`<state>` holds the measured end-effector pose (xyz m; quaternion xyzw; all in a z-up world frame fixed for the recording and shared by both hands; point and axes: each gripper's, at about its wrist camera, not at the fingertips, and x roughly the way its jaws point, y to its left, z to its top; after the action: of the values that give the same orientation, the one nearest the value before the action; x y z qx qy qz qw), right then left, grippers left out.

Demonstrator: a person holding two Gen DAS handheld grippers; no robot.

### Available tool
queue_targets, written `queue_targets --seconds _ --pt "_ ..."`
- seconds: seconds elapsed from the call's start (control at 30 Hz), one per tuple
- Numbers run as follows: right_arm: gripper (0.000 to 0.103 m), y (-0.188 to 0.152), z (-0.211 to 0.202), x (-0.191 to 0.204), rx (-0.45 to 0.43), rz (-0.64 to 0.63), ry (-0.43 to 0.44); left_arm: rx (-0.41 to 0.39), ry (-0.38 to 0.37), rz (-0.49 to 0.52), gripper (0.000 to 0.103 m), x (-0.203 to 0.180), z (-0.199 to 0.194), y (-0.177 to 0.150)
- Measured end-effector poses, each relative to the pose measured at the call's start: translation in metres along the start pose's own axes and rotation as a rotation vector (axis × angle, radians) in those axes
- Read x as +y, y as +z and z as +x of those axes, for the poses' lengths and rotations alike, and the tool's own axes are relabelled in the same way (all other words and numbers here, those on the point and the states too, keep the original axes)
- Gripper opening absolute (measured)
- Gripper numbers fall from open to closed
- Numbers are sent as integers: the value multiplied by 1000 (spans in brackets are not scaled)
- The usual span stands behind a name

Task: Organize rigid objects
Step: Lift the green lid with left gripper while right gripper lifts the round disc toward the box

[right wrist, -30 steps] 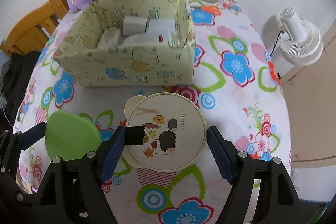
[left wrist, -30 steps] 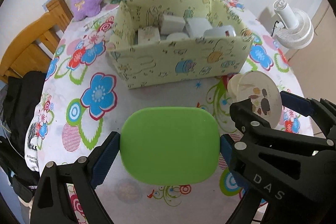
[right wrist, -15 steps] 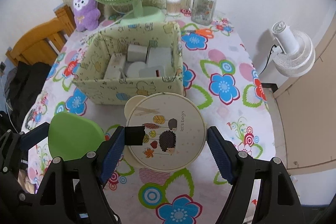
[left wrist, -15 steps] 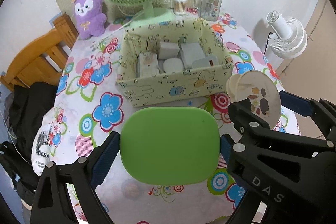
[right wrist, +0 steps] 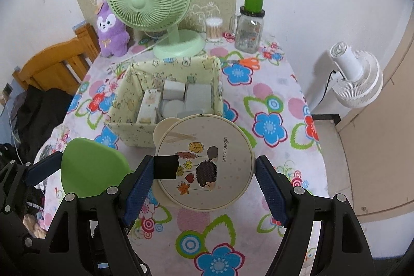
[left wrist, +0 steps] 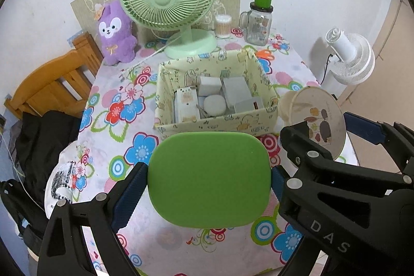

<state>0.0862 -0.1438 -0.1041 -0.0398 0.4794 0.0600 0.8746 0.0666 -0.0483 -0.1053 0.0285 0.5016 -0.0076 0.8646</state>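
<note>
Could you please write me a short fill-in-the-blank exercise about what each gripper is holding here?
1. The left gripper holds a flat ____ lid.
2. The right gripper holds a round tin picturing a ____.
3. The fabric box stands in front of a green ____.

Missing words: green; hedgehog; fan

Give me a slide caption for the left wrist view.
Left gripper carries a green lid above the floral table, facing the patterned storage box.

Legible markings, two items
"let's begin" is printed on the round hedgehog lid (right wrist: 204,162); "DAS" is embossed on the right gripper (left wrist: 328,239) body.
</note>
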Motion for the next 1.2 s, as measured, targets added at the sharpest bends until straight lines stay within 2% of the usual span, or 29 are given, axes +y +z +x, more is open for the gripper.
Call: queue_targets --seconds 0.43,0.83,1.2 --pt "79 29 -1 0 -21 7 17 -20 5 -1 95 4 -2 28" --pt "79 58 15 0 -8 0 20 -19 7 -5 95 11 9 50" --pt "79 78 43 3 21 -3 12 -6 -6 -16 95 21 38 73"
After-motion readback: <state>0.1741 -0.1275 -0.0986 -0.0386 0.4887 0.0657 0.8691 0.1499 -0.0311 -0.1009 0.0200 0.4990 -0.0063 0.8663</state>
